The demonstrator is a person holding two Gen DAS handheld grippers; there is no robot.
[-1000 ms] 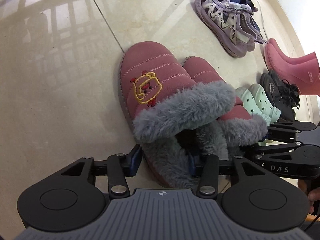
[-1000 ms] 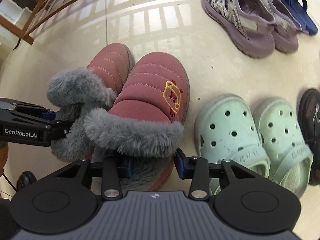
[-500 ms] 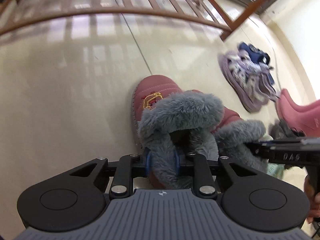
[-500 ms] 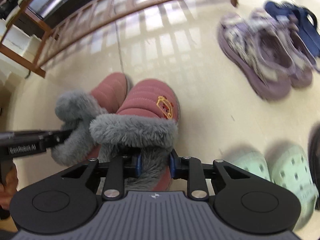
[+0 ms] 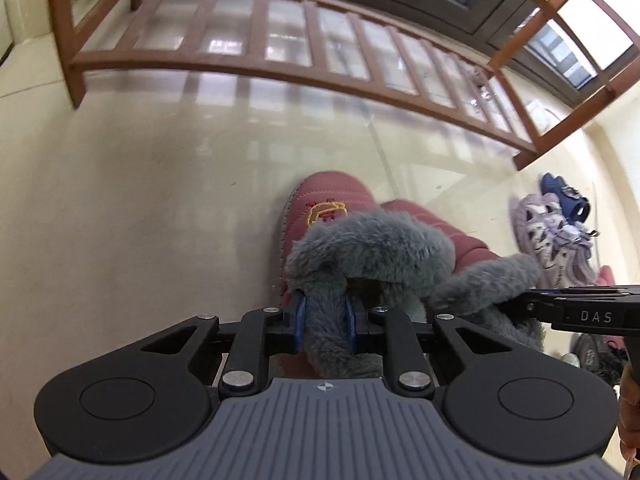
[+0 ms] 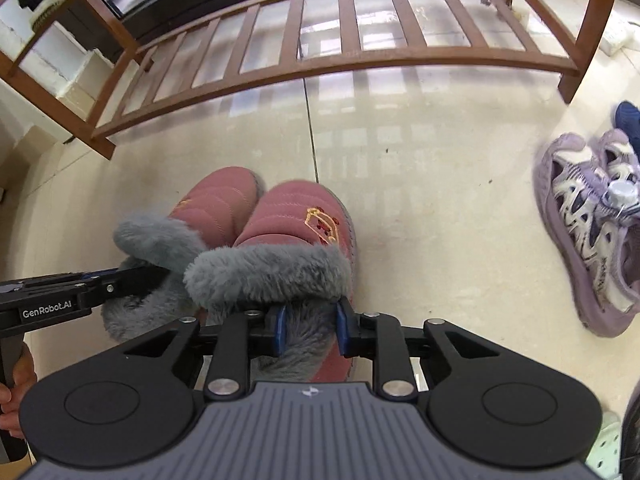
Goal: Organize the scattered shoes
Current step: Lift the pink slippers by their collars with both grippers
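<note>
Two dusty-pink slippers with grey fur cuffs hang side by side above the cream tile floor. My left gripper [image 5: 324, 322] is shut on the grey fur heel of the left slipper [image 5: 332, 208], whose toe bears a yellow embroidered badge. In the right wrist view my right gripper [image 6: 310, 330] is shut on the fur heel of the right slipper [image 6: 304, 216]. The left slipper [image 6: 220, 200] shows beside it there, with the left gripper's fingers [image 6: 132, 276] reaching in from the left. The right slipper [image 5: 460, 240] lies to the right in the left wrist view.
A brown wooden slatted shoe rack [image 6: 360, 48] stands ahead; the same rack [image 5: 280, 48] fills the top of the left wrist view. Lilac sandals [image 6: 592, 232] and a navy shoe [image 6: 628, 120] lie at right. A mint clog [image 6: 604, 448] peeks at bottom right. A hand [image 6: 12, 388] holds the left handle.
Both grippers closed on the fur heels and lifted the pink slippers off the floor. The views tilted up, bringing the wooden rack into sight; the clogs dropped out of view.
</note>
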